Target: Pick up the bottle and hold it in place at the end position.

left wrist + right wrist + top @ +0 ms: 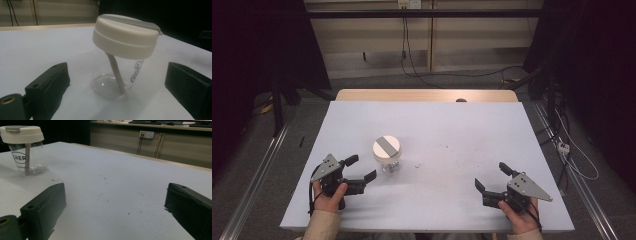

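Presently standing upright on the white table sheet: a clear glass tumbler with a cream lid, left of the sheet's middle and toward the near edge. Crossed on top by a grey strip, that lid. Inside the glass, seen in the left gripper view, a beige straw slanting from under the lid down to the base; a dark printed logo on the wall of the glass. Just left of the tumbler and a little nearer the person, the left gripper, held in the left hand, jaws spread wide, nothing between the pads, pointed at the tumbler but apart from it. Well to the right of the tumbler, near the sheet's front right corner, the right gripper, held in the right hand, jaws likewise wide apart and empty, resting low over bare sheet. Between tumbler and right gripper, a scatter of small dark specks on the sheet. Beyond the tumbler, at the far edge, a wooden tabletop strip.
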Motion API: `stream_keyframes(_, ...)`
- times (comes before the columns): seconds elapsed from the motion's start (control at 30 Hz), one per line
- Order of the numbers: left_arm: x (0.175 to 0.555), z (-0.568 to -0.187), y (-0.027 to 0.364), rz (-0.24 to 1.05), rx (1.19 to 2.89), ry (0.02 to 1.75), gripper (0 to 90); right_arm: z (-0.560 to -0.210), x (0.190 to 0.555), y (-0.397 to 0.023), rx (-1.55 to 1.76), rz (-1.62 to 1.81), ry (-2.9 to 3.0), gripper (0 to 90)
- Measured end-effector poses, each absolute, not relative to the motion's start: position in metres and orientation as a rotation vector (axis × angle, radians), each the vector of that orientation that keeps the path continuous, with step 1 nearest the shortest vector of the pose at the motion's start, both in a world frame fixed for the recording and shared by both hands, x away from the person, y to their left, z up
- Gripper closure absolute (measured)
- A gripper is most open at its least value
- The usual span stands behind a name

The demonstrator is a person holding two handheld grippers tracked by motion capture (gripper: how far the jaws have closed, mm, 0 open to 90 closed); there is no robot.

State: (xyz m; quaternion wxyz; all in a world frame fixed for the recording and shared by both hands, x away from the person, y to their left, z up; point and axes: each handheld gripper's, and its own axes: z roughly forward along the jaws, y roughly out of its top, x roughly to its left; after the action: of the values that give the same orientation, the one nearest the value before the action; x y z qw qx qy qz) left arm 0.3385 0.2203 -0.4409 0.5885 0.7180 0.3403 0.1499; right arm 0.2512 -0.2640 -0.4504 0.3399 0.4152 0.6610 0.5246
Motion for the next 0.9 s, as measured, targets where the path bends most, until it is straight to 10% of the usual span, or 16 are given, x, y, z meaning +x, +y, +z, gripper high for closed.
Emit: stream_keyframes(0.9,0.367,-0.451,0.18,0.34,1.773,0.814,5.7,-0.448,0.249,-0.266,1.071,1.37,1.72,3.5)
